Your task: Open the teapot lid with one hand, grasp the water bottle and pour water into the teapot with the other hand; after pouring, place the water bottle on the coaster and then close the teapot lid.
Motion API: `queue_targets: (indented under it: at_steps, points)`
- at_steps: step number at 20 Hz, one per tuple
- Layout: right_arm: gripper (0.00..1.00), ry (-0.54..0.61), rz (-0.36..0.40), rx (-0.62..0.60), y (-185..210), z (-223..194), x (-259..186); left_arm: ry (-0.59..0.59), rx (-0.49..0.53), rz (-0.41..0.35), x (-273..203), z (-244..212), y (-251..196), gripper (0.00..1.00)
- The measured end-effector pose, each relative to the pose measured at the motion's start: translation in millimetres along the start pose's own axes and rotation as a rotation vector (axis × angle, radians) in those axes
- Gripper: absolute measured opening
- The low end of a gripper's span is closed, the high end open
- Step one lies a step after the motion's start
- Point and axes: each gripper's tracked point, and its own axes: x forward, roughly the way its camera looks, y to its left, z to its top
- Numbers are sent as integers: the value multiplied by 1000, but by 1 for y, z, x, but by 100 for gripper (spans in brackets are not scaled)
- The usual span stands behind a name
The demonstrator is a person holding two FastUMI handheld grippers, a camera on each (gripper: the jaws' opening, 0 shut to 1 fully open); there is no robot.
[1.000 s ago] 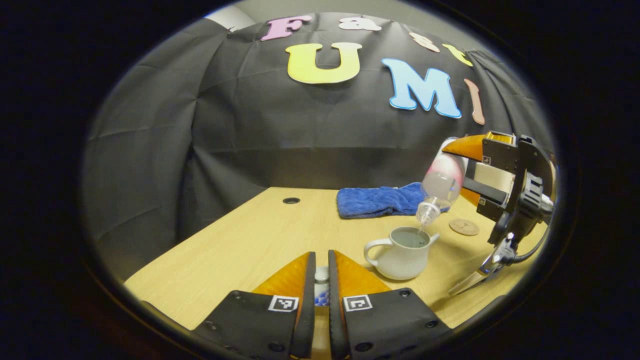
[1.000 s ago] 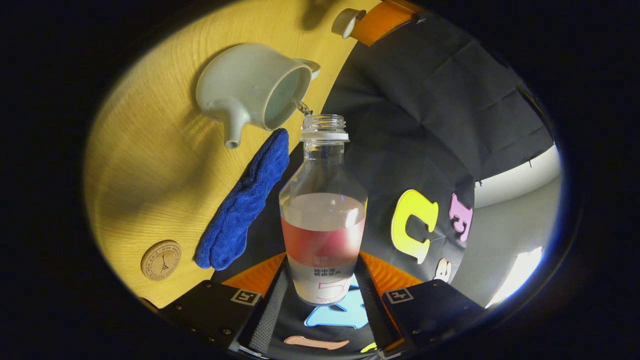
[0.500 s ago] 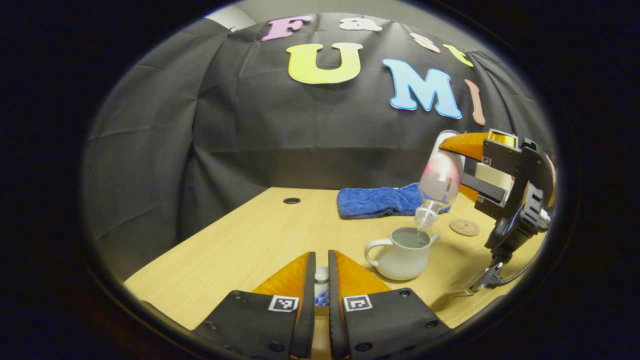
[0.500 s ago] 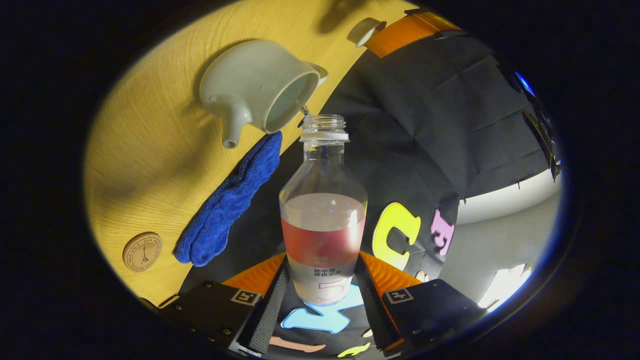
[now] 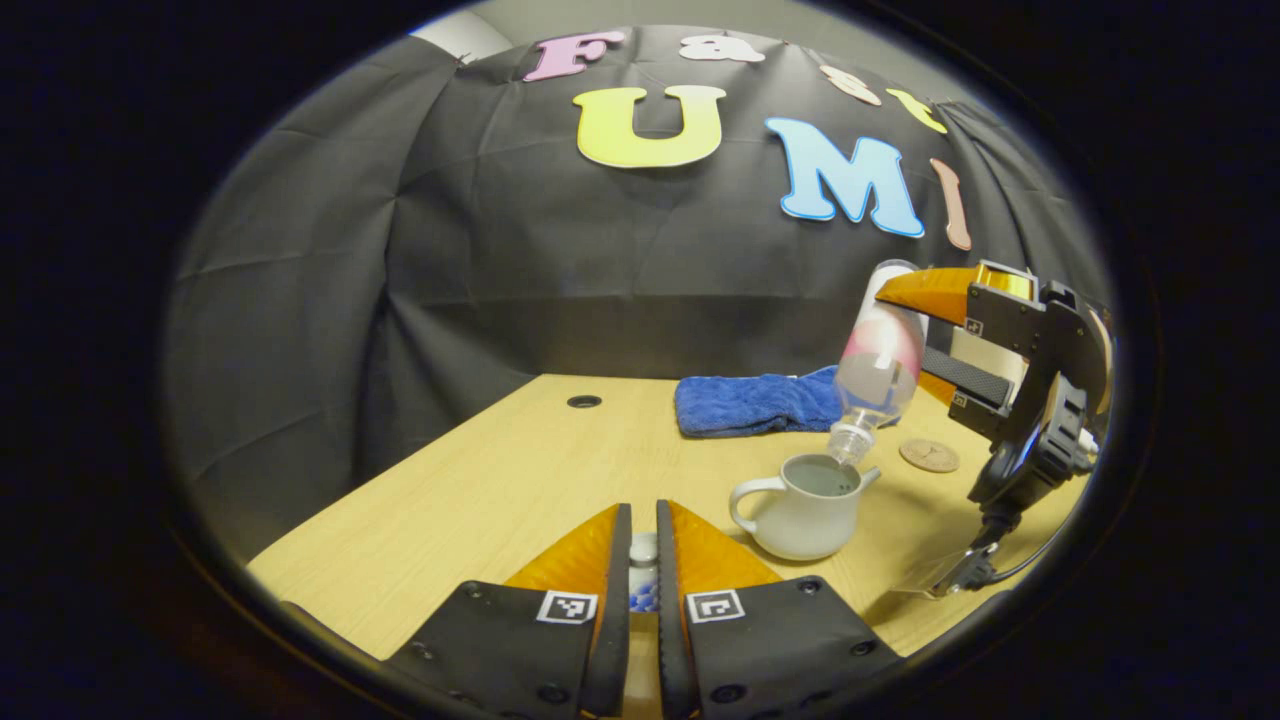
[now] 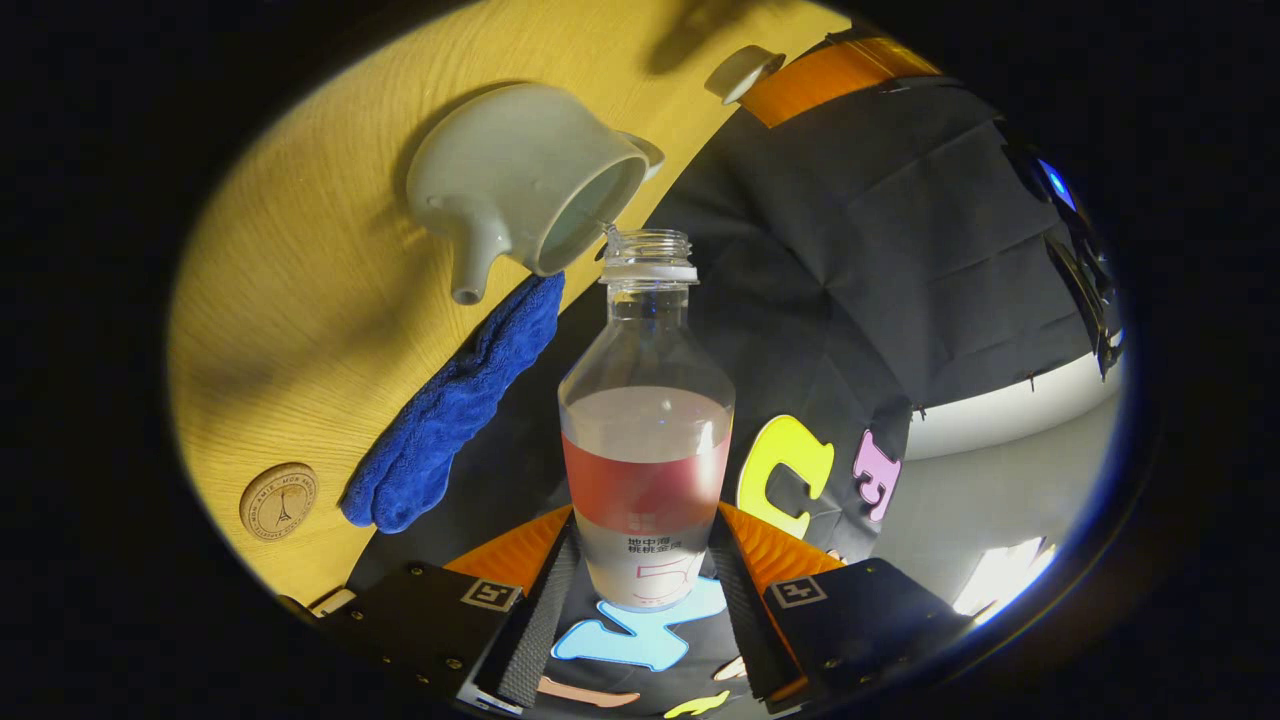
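Plastic water bottle (image 6: pixel 646 420) between right tongs (image 6: pixel 645 560)

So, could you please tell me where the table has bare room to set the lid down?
Bare table stretches left of the teapot, out to the cable hole. It is crowded on the teapot's far side: blue towel, coaster and the right hand-held gripper tilting the water bottle.

- In the left gripper view the teapot (image 5: pixel 800 505) stands on the surface (image 5: pixel 480 500), toward its right side.
- The towel (image 5: pixel 755 402) lies behind the teapot, near the booth wall.
- The coaster (image 5: pixel 928 455) lies right of the teapot, apart from it.
- The water bottle (image 5: pixel 876 365) hangs tilted above the teapot, mouth over its opening.
- The teapot lid (image 5: pixel 642 550) sits left of and before the teapot.
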Motion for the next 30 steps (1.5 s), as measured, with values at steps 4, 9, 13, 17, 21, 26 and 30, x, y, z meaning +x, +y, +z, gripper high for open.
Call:
queue_targets:
  at_steps: [4,9,13,17,21,26,30]
  points:
    - [75,5,0,5,1,-2,-1,1,1,-2,0,-1,0,20]
    - [75,50,107,225,29,-11,-6,-2,-2,-5,1,0,-1,20]
    - [76,93,193,481,52,-16,-14,2,-6,-6,2,-1,-1,20]
    - [76,136,281,871,63,-16,-27,5,3,-4,4,-1,-2,20]
    - [76,230,328,1324,74,-44,-34,10,12,0,5,-2,-2,20]
    - [76,415,354,1737,113,-79,-45,-1,18,1,4,7,-6,20]
    - [76,481,355,1968,129,-75,-50,-23,17,-8,7,20,-13,20]
